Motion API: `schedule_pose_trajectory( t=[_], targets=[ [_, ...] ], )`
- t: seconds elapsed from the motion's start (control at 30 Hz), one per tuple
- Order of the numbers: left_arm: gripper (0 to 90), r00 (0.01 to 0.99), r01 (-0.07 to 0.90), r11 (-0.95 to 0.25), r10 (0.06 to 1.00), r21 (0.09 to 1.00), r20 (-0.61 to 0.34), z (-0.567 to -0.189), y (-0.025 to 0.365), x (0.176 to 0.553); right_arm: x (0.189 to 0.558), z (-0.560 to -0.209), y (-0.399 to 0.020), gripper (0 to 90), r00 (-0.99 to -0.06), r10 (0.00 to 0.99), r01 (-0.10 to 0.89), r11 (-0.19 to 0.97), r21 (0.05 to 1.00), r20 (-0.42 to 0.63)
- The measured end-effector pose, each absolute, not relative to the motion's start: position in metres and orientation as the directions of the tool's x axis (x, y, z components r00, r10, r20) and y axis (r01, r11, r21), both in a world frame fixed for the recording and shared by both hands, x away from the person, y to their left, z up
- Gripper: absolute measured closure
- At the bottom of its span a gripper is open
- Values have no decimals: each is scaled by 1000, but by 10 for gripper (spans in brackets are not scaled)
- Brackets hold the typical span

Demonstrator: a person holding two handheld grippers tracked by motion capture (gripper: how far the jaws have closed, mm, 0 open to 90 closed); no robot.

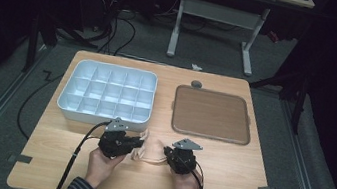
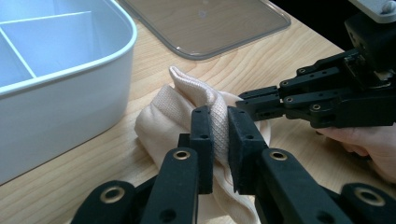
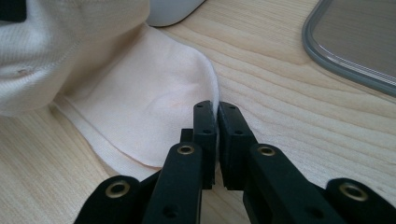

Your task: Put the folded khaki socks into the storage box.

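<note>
Light wooden worktop [image 1: 224, 183] carries everything; white plastic divided tray [image 1: 107, 93] with a grid of compartments sits far left, its near wall close to the work; clear flat plastic lid [image 1: 212, 114] lies far right, well apart from the tray, rim-down as far as I can tell.

Pale peach knitted cloth [image 1: 148, 151], probably a sock, lies at the near middle of the worktop between both hands, just in front of the tray.

Left gripper [image 2: 220, 140]: jaws clenched on a raised fold of the cloth, ribbed part pinched between the pads and lifted off the wood; right gripper [image 3: 217, 135]: jaws clamped on the thin flat edge of the cloth, low against the worktop.

Handling, my read: very light, soft, no stiffness; it sags and bunches wherever unsupported; knit stretches, so pulling the two grips apart lengthens it before it moves; not fragile, not slippery on rubber pads, but a thin single-layer edge can slide out; better to take hold on a doubled fold or the hem, one grip per end, and keep it taut.
</note>
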State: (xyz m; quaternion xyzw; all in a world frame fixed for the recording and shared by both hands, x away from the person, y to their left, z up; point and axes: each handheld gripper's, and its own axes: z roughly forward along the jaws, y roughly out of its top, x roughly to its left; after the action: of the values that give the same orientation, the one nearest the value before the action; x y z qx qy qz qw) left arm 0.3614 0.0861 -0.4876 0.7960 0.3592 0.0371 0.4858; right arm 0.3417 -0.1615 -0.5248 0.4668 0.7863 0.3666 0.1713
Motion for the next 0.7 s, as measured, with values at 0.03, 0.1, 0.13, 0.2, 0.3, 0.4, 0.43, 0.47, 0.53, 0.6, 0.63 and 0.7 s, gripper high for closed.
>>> schedule_pose_trajectory(
  t=[0.03, 0.1, 0.13, 0.2, 0.3, 0.4, 0.43, 0.47, 0.53, 0.6, 0.63, 0.7],
  targets=[
    [818, 740, 536, -272, 606, 799, -290, -488, 85, 361, 342, -525, -161, 866, -509, 858, 606, 297, 738, 73],
    [818, 742, 535, -275, 604, 799, -289, -488, 84, 362, 342, -525, -161, 866, -511, 856, 607, 296, 737, 77],
    [818, 743, 535, -275, 604, 799, -289, -488, 83, 362, 342, -525, -161, 866, -513, 855, 606, 297, 738, 77],
    [818, 747, 532, -281, 601, 799, -286, -487, 81, 361, 343, -525, -160, 866, -513, 855, 608, 295, 737, 81],
    [816, 748, 526, -290, 604, 800, -273, -487, 78, 362, 343, -525, -160, 866, -518, 851, 605, 297, 739, 82],
    [815, 749, 526, -303, 609, 795, -263, -489, 75, 364, 343, -526, -160, 866, -519, 851, 604, 298, 739, 81],
    [815, 750, 525, -310, 608, 792, -259, -490, 73, 364, 344, -526, -160, 866, -518, 852, 606, 298, 738, 81],
    [815, 751, 526, -313, 608, 791, -259, -490, 71, 364, 344, -526, -160, 866, -518, 851, 606, 299, 737, 80],
    [815, 755, 523, -325, 605, 788, -252, -491, 69, 364, 344, -527, -160, 866, -521, 850, 604, 304, 737, 76],
    [814, 758, 523, -329, 601, 786, -252, -492, 67, 364, 344, -527, -160, 866, -521, 850, 604, 306, 736, 74],
    [814, 759, 522, -332, 600, 786, -251, -492, 66, 365, 344, -527, -160, 866, -521, 851, 604, 306, 736, 74],
    [813, 761, 524, -339, 598, 782, -250, -493, 64, 365, 345, -527, -160, 866, -521, 851, 604, 306, 736, 74]
  ],
)
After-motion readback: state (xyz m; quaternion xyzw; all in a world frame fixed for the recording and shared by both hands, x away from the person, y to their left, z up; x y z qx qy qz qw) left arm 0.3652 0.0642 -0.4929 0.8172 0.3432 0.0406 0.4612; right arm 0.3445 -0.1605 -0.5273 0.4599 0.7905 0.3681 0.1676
